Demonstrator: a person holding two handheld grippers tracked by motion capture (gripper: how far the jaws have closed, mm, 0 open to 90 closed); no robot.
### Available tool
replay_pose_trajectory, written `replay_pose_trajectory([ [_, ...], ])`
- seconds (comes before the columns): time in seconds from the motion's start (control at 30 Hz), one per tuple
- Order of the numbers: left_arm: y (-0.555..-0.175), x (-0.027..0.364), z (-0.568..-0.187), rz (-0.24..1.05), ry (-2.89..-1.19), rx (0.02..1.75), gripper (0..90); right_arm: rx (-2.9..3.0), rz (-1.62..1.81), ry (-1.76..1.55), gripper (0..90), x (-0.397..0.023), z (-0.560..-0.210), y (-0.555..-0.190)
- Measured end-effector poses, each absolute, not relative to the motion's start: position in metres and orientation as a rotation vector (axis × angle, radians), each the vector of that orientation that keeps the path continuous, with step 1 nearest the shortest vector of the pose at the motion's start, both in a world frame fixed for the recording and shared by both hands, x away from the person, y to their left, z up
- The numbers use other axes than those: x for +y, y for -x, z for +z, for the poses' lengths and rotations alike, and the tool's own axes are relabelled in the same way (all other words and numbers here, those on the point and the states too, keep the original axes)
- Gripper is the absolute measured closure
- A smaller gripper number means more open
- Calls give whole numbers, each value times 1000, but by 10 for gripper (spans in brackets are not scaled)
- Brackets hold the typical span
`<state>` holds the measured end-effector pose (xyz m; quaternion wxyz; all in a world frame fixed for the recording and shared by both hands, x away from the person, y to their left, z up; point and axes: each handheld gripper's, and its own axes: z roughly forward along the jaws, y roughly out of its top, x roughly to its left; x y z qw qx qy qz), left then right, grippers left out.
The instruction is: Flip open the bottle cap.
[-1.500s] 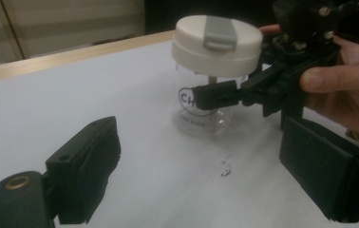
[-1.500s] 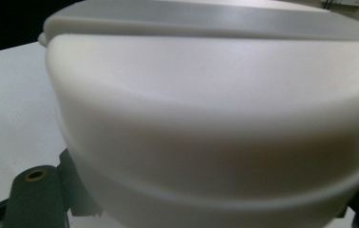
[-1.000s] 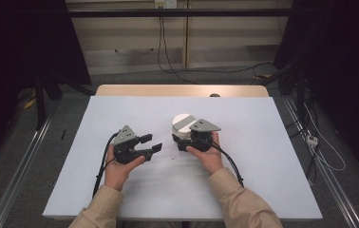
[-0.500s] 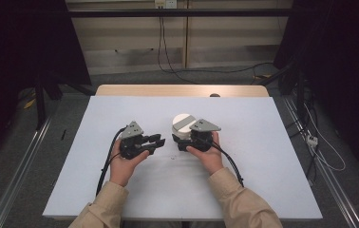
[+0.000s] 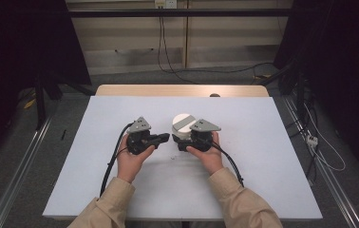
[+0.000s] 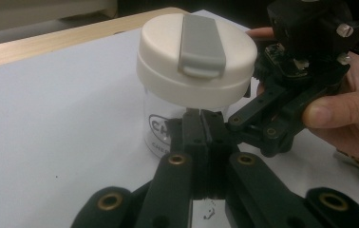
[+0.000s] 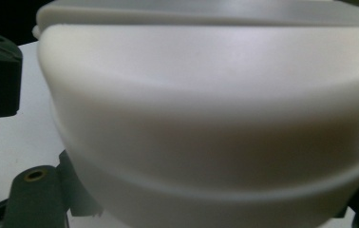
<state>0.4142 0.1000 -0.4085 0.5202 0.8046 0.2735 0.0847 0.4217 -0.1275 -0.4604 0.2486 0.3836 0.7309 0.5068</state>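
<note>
Partly, the jar hides behind its white lid.

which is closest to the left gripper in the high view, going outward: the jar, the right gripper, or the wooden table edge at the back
1. right gripper, just to the right of the left gripper, tips nearly meeting.
2. jar, slightly behind and to the right; too close to the first to rank surely.
3. wooden table edge, clearly farthest, at the back.

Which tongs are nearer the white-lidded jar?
Right. The right tongs are clamped on the jar below its lid; the left tongs, shut and empty, point at it just short of the glass.
</note>
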Motion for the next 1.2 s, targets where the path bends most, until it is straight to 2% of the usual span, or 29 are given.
replay_pose_trajectory([
  [1.2, -422, 86, -400, 207, -1937, 675, 900, 2017, 1381, -1027, 186, -129, -462, -423],
])
